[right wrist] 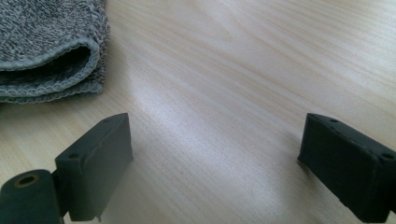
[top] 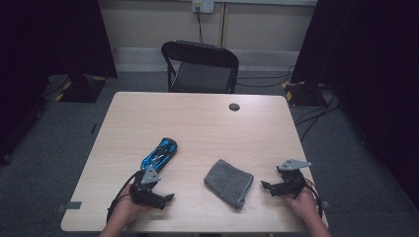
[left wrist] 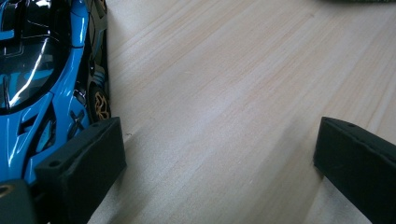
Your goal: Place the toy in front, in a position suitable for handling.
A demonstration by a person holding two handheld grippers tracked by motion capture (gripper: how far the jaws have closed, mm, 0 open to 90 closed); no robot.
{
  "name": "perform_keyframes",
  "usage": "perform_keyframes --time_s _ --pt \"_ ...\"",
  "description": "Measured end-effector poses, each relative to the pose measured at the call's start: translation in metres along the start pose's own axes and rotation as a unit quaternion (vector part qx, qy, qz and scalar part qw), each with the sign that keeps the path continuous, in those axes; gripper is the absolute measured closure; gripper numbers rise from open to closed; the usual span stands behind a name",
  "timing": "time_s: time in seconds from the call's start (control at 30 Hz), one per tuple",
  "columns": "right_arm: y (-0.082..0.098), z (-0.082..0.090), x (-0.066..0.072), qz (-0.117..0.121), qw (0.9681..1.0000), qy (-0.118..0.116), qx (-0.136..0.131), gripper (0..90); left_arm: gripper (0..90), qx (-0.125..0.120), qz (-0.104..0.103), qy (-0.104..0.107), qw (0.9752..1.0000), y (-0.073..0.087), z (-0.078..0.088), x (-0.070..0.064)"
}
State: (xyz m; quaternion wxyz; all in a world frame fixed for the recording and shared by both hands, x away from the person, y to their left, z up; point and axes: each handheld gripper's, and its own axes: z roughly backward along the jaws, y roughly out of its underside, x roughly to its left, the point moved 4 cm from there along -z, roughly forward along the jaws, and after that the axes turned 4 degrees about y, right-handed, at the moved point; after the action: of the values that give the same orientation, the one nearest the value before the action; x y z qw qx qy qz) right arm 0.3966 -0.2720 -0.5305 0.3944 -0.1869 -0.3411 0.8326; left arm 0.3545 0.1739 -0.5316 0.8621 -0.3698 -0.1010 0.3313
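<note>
High view shows the blue toy car [top: 160,154] and grey cloth [top: 229,182] lying on the table [top: 197,118], both untouched. Left gripper view: left tool [left wrist: 219,154] released beside the car. Right gripper view: right tool [right wrist: 215,158] released near the cloth; I judge grasping comes next

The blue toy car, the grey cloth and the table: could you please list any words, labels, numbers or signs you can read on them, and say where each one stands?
No text can be read.
Blue toy car: black and blue markings, no legible letters or numbers.
Grey cloth: plain knit, with no label in sight.
Table: bare wood grain, no writing.
Wall socket behind the chair: too small to read.
</note>
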Motion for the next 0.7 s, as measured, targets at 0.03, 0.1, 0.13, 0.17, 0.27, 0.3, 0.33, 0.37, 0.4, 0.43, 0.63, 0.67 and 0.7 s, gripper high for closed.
perform_keyframes --time_s 0.03,0.1,0.13,0.17,0.27,0.3,0.33,0.37,0.4,0.43,0.63,0.67,0.7 --pt "0.000 0.000 0.000 0.000 1.0000 0.000 0.000 8.8 2.2 0.003 0.002 -0.002 1.0000 0.000 0.000 0.000" --pt "0.000 0.000 0.000 0.000 1.0000 0.000 0.000 8.8 2.6 0.011 0.004 -0.003 0.9999 -0.002 0.000 0.000" --pt "0.000 0.000 0.000 0.000 1.0000 0.000 0.000 8.8 3.4 0.011 0.004 -0.003 0.9999 -0.002 0.000 0.000" --pt "0.000 0.000 0.000 0.000 1.0000 0.000 0.000 8.8 4.6 0.016 0.016 -0.004 0.9997 -0.004 0.001 0.000" --pt "0.000 0.000 0.000 0.000 1.0000 0.000 0.000 8.8 11.3 0.018 0.028 -0.009 0.9994 -0.006 0.002 0.002" --pt "0.000 0.000 0.000 0.000 1.0000 0.000 0.000 8.8 11.3 0.018 0.032 -0.012 0.9993 -0.007 0.002 0.002" --pt "0.000 0.000 0.000 0.000 1.0000 0.000 0.000 8.8 15.1 0.019 0.034 -0.012 0.9992 -0.008 0.002 0.002" --pt "0.000 0.000 0.000 0.000 1.0000 0.000 0.000 8.8 15.7 0.020 0.038 -0.002 0.9991 -0.010 0.003 0.003" --pt "0.000 0.000 0.000 0.000 1.0000 0.000 0.000 8.8 15.9 0.019 0.044 0.000 0.9988 -0.011 0.002 0.002" --pt "0.000 0.000 0.000 0.000 1.0000 0.000 0.000 8.8 16.3 0.022 0.044 -0.002 0.9988 -0.012 0.002 0.002" --pt "0.000 0.000 0.000 0.000 1.0000 0.000 0.000 8.7 15.7 0.019 0.040 0.017 0.9989 -0.016 0.005 -0.001" --pt "0.000 0.000 0.000 0.000 1.0000 0.000 0.000 8.7 15.7 0.019 0.040 0.017 0.9989 -0.016 0.005 -0.001" --pt "0.000 0.000 0.000 0.000 1.0000 0.000 0.000 8.7 15.7 0.021 0.038 0.016 0.9989 -0.016 0.005 -0.001"
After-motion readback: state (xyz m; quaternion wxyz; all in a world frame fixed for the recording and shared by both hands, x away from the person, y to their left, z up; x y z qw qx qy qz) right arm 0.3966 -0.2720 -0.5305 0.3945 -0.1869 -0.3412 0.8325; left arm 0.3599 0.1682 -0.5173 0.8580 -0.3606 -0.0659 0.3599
